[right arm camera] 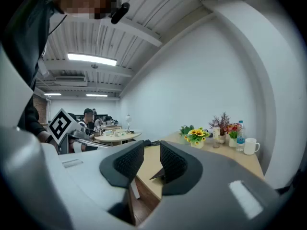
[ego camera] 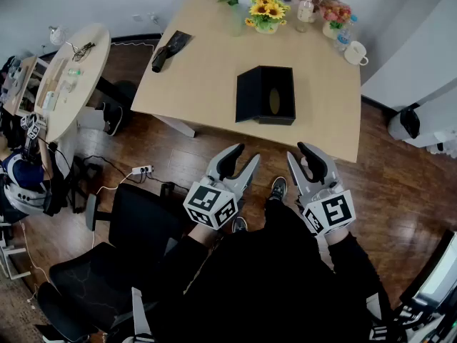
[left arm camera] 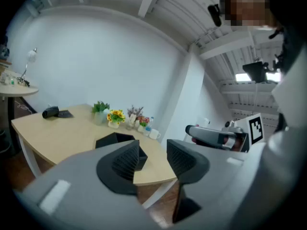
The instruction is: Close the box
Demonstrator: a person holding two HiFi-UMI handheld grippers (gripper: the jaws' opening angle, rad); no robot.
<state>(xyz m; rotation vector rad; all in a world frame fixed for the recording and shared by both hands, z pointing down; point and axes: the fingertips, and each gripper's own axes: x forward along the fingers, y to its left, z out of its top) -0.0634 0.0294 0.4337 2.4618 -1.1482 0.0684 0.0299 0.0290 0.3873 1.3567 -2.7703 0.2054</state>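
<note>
With left gripper (ego camera: pixel 242 158) and right gripper (ego camera: pixel 301 156) both released and empty, a one-sided push could skid the box (ego camera: pixel 265 95) at twelve o'clock.

left tool (ego camera: pixel 244 156), right tool (ego camera: pixel 298 153): grey, black pads (ego camera: pixel 227 164) | marker cubes (ego camera: pixel 211 206): white-black | sleeves (ego camera: pixel 187 254): seemingly black

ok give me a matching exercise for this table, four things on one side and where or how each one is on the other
1 black box
2 white mug
3 sunflowers
4 black object

A far right corner of the table
B left part of the table
C open, near the middle
D yellow, at the far edge

Pairs: 1-C, 2-A, 3-D, 4-B
</note>
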